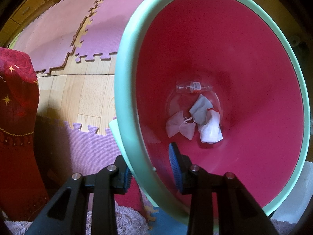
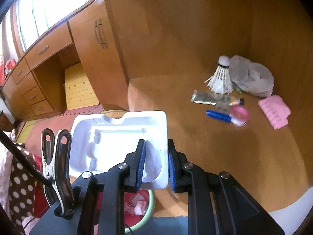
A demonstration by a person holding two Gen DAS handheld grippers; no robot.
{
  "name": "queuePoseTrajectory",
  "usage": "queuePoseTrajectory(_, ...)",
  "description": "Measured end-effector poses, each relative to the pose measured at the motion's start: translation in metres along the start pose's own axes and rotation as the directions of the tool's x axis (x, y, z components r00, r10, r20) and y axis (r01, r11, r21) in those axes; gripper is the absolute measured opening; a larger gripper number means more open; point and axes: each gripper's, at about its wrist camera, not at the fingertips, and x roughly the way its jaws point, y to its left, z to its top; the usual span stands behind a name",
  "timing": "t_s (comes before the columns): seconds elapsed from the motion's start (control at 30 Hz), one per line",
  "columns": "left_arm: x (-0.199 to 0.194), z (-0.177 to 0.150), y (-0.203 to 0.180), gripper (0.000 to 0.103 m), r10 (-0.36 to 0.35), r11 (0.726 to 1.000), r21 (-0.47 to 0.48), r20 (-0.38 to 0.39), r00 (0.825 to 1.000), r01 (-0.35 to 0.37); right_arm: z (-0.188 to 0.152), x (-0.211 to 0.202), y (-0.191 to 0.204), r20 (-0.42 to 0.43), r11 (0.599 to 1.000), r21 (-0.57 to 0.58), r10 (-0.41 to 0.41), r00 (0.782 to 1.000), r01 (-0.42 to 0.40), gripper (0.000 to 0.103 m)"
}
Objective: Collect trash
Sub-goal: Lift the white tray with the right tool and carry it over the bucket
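My left gripper (image 1: 151, 173) points down and is shut on the mint-green rim (image 1: 125, 105) of a red trash bin, one blue pad inside the wall and one outside. At the bin's bottom lie a small clear bottle (image 1: 192, 87), crumpled white tissues (image 1: 207, 123) and a pale mask-like piece (image 1: 180, 126). My right gripper (image 2: 156, 166) is shut on the near right edge of a white moulded plastic tray (image 2: 117, 143), held up above the floor beside the wooden desk (image 2: 215, 146). Part of the bin (image 2: 144, 205) shows below the tray.
On the desk's back right lie a shuttlecock (image 2: 221, 76), a crumpled plastic bag (image 2: 252, 76), a silver wrapper (image 2: 205, 98), a blue stick (image 2: 217, 115), a pink round cup (image 2: 239, 115) and a pink cloth (image 2: 273, 110). Purple foam mats (image 1: 58, 39) cover the floor; red fabric (image 1: 17, 127) stands left.
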Motion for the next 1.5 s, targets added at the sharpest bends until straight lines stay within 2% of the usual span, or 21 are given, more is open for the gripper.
queuePoseTrajectory(0.43,0.0,-0.001,0.0,0.036,0.0,1.0,0.0,0.001,1.0,0.0,-0.05,0.009,0.034,0.003,0.998,-0.064,0.012,1.0,-0.012,0.022)
queuePoseTrajectory(0.8,0.0,-0.001,0.0,0.036,-0.001,1.0,0.0,0.001,1.0,0.001,-0.104,0.044,0.065,-0.065,0.982,-0.189,-0.042,0.997,0.03,0.022)
queuePoseTrajectory(1.07,0.0,-0.001,0.0,0.036,-0.001,1.0,0.0,0.002,1.0,0.001,-0.124,0.07,0.071,-0.12,0.974,-0.223,-0.063,0.991,0.035,0.022)
queuePoseTrajectory(1.23,0.0,-0.002,0.0,0.036,-0.001,1.0,0.001,0.002,1.0,0.001,-0.136,0.085,0.078,-0.138,0.958,-0.283,-0.096,0.986,0.053,0.022)
queuePoseTrajectory(1.5,0.0,-0.001,0.0,0.036,0.001,1.0,0.001,0.003,1.0,-0.001,-0.165,0.113,0.093,-0.169,0.909,-0.41,-0.156,0.973,0.075,0.022)
